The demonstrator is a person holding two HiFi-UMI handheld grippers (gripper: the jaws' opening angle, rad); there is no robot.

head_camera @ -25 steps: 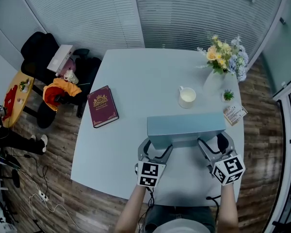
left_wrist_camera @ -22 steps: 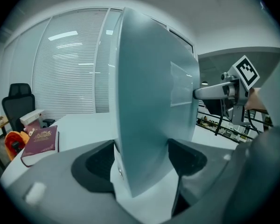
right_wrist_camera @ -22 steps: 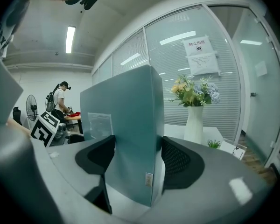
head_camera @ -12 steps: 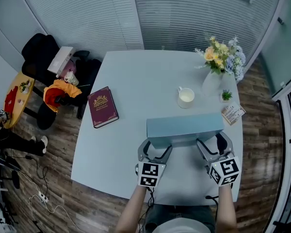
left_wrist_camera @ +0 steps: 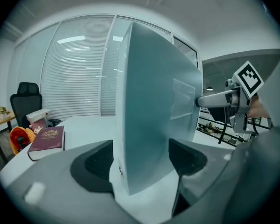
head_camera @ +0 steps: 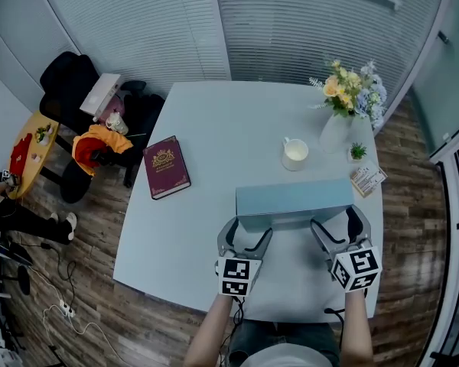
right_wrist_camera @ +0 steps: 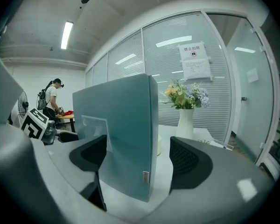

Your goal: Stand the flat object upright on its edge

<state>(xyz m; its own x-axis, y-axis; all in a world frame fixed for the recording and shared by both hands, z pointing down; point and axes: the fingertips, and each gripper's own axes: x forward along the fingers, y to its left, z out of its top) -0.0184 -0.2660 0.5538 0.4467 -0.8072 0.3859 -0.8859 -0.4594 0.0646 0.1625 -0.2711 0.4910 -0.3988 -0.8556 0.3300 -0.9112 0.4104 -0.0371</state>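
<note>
Head view first: a pale table (head_camera: 214, 128) with the teal flat panel (head_camera: 294, 199) standing on its long edge near the front, its broad face turned toward the person. The left gripper (head_camera: 249, 232) sits at the panel's left end and the right gripper (head_camera: 335, 224) at its right end, each straddling the panel from the near side. From where the left gripper view looks, the two dark pads are spread wide with the panel's end rising between them; its bottom edge rests on the tabletop, and I can't make out either pad pressing on it. The right gripper view tells the same: jaws apart, the panel upright between them, and a clear gap showing between the panel's edge and the right-hand pad. So both grippers stand open around the panel rather than clamped on it. Over on the left part of the table lies a dark red book (head_camera: 167, 167), flat, well apart from the panel. Behind the panel there is a white mug (head_camera: 295, 151), and toward the far right corner a vase of flowers (head_camera: 350, 90) with a tiny potted plant (head_camera: 358, 151) and a small card (head_camera: 369, 179) near it.
</note>
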